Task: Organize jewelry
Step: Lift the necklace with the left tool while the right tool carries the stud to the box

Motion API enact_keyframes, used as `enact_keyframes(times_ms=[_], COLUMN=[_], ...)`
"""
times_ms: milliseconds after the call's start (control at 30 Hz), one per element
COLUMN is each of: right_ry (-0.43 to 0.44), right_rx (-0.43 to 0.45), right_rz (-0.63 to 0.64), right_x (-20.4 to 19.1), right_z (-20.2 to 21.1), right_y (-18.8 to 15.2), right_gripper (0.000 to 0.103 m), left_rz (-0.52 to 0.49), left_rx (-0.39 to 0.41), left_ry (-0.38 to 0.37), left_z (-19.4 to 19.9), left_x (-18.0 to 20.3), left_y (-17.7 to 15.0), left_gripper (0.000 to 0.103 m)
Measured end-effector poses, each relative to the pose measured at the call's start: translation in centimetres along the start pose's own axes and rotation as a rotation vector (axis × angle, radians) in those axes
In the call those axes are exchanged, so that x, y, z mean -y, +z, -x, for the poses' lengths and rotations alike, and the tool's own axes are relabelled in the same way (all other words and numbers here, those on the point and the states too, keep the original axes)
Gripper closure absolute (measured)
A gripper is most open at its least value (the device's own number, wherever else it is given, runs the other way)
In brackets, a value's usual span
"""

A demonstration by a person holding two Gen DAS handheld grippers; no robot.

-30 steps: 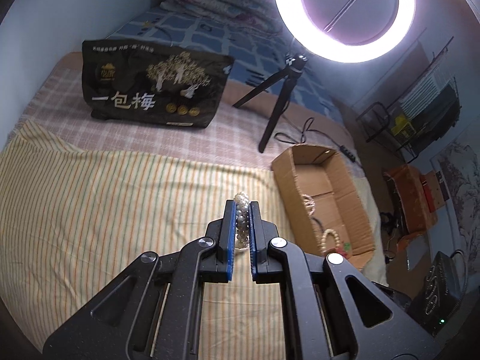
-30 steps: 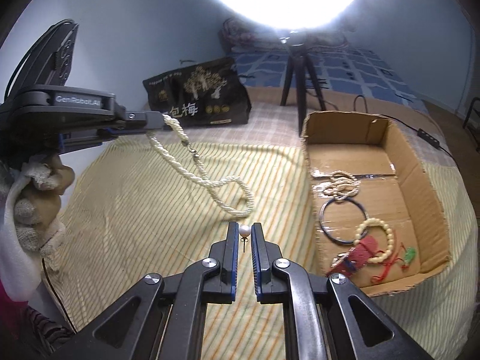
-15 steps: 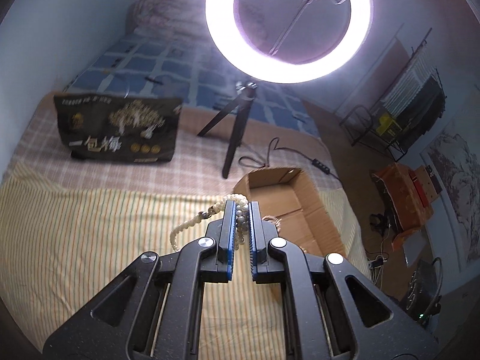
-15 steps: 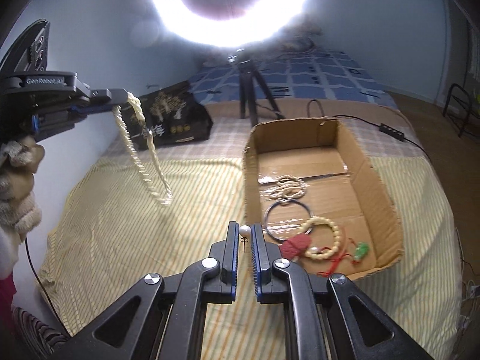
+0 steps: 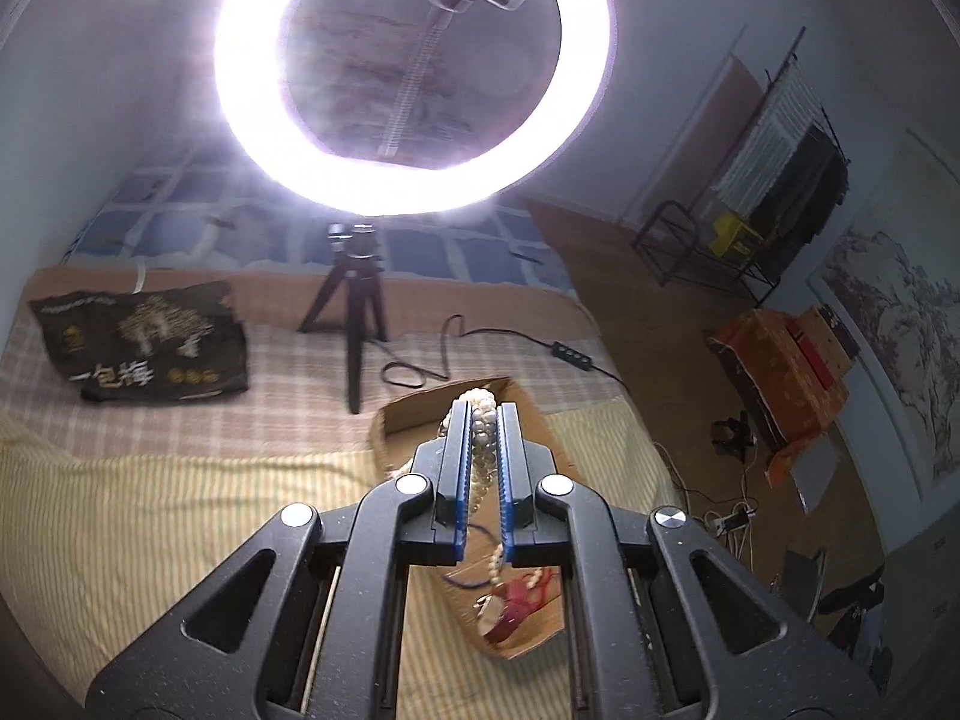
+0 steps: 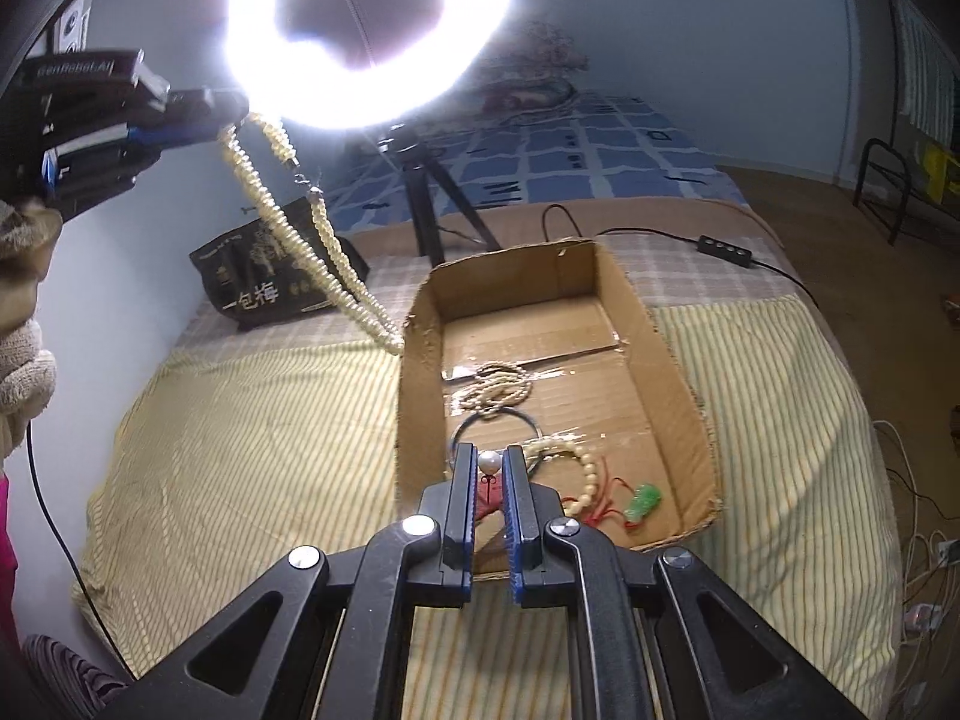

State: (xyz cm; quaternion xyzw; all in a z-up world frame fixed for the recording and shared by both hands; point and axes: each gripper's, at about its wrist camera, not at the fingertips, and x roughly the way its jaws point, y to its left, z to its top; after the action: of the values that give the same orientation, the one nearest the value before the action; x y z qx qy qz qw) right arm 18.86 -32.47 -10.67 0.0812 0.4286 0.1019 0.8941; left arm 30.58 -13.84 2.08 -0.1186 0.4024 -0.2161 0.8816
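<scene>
Necklace (image 6: 288, 228) lifted nearer; one box (image 6: 672, 360), two tongs (image 5: 483, 420).

Glaring ring light (image 5: 414, 78) on tripod (image 5: 354, 306), striped bedcover (image 6: 240, 420), pale walls

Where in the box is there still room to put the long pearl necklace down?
The far half of the cardboard box floor is bare, between its back wall and the small pearl loop. The near half is crowded: dark ring, bead bracelet, red cord with green charm. The pearl necklace hangs from the left tool.
</scene>
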Motion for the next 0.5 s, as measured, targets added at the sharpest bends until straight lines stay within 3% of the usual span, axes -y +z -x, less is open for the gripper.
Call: enact_keyframes(times_ms=[500], right_ry=[-0.014], right_rx=[-0.015], right_rz=[-0.069], right_x=[3.1], right_z=[-0.5], right_y=[0.4], right_gripper=[0.097], left_rz=[-0.059], left_rx=[-0.074], left_ry=[0.006], left_z=[-7.3], left_x=[4.3], left_y=[0.8], left_gripper=[0.097])
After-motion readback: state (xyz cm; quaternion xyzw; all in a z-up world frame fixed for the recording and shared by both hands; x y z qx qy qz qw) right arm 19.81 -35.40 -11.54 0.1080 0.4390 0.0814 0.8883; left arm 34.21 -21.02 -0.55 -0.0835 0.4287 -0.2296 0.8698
